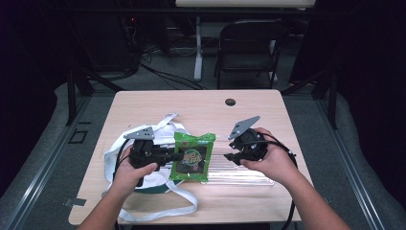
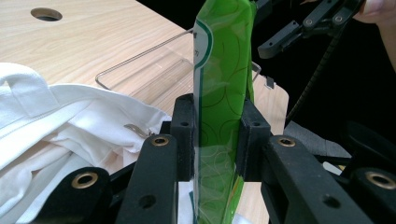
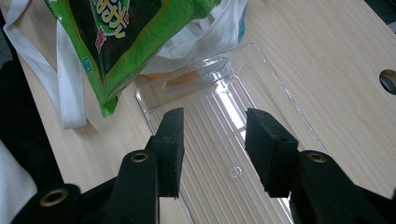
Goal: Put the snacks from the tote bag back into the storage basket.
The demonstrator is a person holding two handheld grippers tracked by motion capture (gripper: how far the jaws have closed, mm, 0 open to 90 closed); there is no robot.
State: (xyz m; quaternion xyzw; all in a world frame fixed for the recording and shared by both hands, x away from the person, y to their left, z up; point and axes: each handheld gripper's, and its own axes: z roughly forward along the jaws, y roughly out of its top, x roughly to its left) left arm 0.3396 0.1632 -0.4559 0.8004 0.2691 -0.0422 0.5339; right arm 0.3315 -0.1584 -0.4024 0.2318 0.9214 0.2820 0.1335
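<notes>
A green snack packet [image 1: 193, 156] with a dark middle panel is held above the table. My left gripper [image 1: 176, 156] is shut on the packet's left edge; in the left gripper view the packet [image 2: 219, 112] stands edge-on between the two pads. My right gripper [image 1: 229, 156] is open, hovering over a clear plastic tray [image 1: 249, 172]. In the right gripper view the tray [image 3: 224, 135] lies under the open jaws and the packet [image 3: 126, 37] hangs at the upper left.
A white cloth bag [image 1: 143, 182] with long straps lies under the left hand, and shows in the left gripper view [image 2: 60, 121]. The wooden table [image 1: 201, 108] has a cable hole [image 1: 230, 102] near the back. A black chair [image 1: 249, 48] stands beyond the table.
</notes>
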